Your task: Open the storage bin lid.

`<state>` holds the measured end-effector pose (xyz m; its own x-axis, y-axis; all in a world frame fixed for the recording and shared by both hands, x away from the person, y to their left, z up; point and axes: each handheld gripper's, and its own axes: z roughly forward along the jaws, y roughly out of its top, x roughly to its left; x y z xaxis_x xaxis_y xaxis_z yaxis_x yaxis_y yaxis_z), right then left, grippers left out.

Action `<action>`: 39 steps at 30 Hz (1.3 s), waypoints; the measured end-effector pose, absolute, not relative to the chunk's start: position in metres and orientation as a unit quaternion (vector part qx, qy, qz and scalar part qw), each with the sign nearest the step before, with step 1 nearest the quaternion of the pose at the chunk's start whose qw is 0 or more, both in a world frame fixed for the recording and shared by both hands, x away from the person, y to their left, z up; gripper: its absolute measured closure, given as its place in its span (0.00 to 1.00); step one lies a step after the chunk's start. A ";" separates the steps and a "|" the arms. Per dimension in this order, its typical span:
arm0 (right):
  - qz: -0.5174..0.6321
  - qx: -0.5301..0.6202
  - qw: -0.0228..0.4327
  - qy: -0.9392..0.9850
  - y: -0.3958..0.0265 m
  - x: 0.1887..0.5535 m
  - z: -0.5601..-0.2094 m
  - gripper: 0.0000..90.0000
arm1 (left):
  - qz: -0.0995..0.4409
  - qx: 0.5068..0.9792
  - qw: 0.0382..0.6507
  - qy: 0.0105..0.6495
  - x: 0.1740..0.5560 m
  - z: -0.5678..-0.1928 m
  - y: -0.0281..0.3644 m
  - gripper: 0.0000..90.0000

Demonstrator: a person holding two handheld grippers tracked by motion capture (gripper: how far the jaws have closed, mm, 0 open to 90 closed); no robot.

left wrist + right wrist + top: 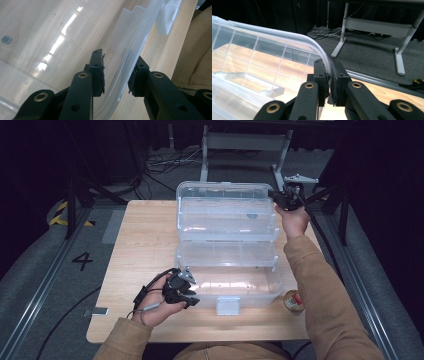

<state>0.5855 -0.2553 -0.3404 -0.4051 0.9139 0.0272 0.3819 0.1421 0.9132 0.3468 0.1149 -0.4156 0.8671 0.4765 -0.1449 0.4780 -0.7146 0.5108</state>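
A clear plastic organizer box (227,250) sits in the middle of the high view on a light wooden table (140,245), standing wide open. Its lid (225,202) is tipped back toward the top of the frame, its cantilever trays (227,254) are spread in steps, and the deep base (235,287) with its white latch (228,305) lies nearest the person. Judging by this, the work is either the tail end of opening the box or the start of folding it shut; the trays and base look empty, and the lid has yet to come down.

The right gripper (329,82) has its jaws pressed together on the rounded corner of the lid's rim, seen at lower centre of the right gripper view and at upper right of the high view (289,197). The right arm stretches up the right side of the frame, sleeve over the table edge, wrist raised.

The left gripper (116,75) straddles the base's front wall near its left corner: one pad (98,72) stands inside, clear of the plastic, while the other sits against or just beside the outside, so the jaws are apart, not clamped. In the high view the left hand (160,302) rests low at lower left, gripper (186,292) pointing right.

A small jar (293,301) stands at lower right, just beside the base.
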 end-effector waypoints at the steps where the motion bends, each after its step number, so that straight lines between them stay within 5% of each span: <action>1: 0.461 0.465 0.284 0.700 -0.256 0.588 -0.342 0.93 | -0.001 0.926 0.276 0.258 0.347 -0.416 0.115 0.77; 39: 0.447 0.484 0.229 0.717 -0.260 0.615 -0.362 0.93 | -0.001 0.924 0.280 0.262 0.346 -0.416 0.115 0.76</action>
<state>0.6147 -0.2605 -0.3619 -0.4276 0.8979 0.1048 0.4883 0.1319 0.8627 0.3464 0.1152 -0.4158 0.8632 0.4825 -0.1486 0.4840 -0.7068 0.5160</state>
